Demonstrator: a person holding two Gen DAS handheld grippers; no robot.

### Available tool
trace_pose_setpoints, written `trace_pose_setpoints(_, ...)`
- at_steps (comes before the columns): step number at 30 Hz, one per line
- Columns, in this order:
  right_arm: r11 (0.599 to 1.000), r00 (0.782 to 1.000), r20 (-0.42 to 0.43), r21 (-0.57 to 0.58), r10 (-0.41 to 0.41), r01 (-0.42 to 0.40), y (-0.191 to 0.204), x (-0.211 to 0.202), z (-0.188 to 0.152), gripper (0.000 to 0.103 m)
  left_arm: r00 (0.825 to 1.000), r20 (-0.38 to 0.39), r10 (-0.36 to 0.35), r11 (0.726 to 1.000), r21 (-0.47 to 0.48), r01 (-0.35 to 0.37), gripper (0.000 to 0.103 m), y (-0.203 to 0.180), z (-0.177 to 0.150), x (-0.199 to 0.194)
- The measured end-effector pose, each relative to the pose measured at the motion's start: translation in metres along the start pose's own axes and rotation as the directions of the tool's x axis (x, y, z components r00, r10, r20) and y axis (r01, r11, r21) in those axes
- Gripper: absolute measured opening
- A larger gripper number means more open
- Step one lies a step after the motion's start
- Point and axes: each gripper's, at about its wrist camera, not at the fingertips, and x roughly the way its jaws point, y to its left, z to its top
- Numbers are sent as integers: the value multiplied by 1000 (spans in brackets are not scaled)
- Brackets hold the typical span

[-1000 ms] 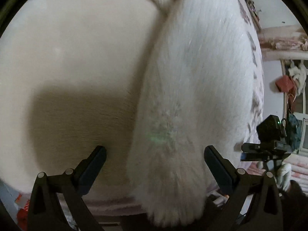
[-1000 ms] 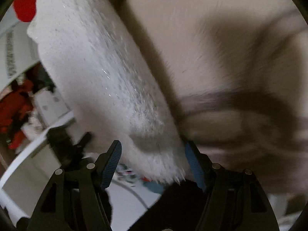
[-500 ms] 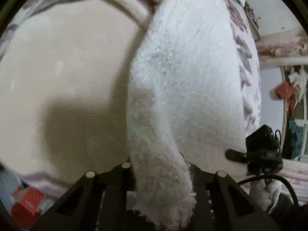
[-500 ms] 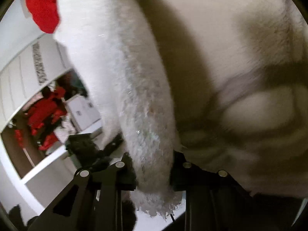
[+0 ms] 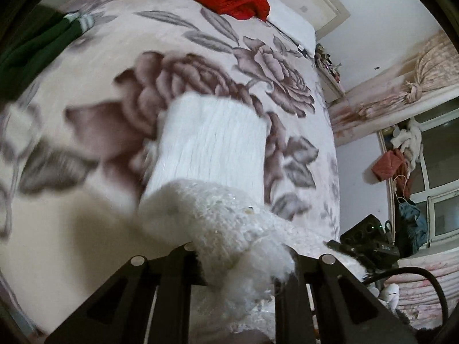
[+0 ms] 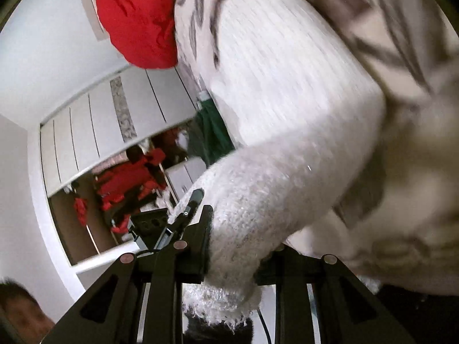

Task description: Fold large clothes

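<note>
Both tools, left tool (image 5: 243,261) and right tool (image 6: 238,258), clamp the soft, floppy white sweater (image 5: 212,149) by its fuzzy edge, a sensible hold.

The left wrist view looks close along its hand-held gripper (image 5: 243,261), low centre of frame, down over the bed (image 5: 100,66). The right wrist view, tilted, faces across its hand-held gripper (image 6: 235,258) toward a wardrobe (image 6: 100,132) at left. Both share the white sweater (image 5: 212,149) and red garment (image 6: 137,20).
</note>
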Motion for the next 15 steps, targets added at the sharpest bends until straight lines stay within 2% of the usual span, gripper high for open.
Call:
trace_pose_setpoints(3, 999, 999, 42, 43, 23, -25, 15, 3, 53, 23, 999, -45, -17, 1000, -7, 17, 13, 8, 45, 40)
trace_pose_setpoints(5, 998, 998, 58, 61, 23, -27, 21, 15, 87, 23, 994, -108, -23, 999, -43, 19, 15, 18, 72, 68)
trace_pose_setpoints(8, 995, 998, 62, 104, -19, 12, 29, 40, 134, 23, 972, -232, 36, 995, -82, -56, 18, 32, 108, 106)
trace_pose_setpoints(11, 989, 998, 57, 143, -37, 28, 25, 60, 168, 23, 950, -299, 86, 995, -27, -99, 21, 32, 134, 132)
trace_pose_setpoints(13, 984, 998, 65, 176, -22, 10, 23, 65, 187, 26, 950, -305, 68, 997, -20, -78, 25, 31, 143, 137)
trace_pose_setpoints(15, 979, 998, 65, 203, -2, -11, 19, 64, 205, 27, 951, -309, 12, 999, -40, -26, 36, 31, 153, 138)
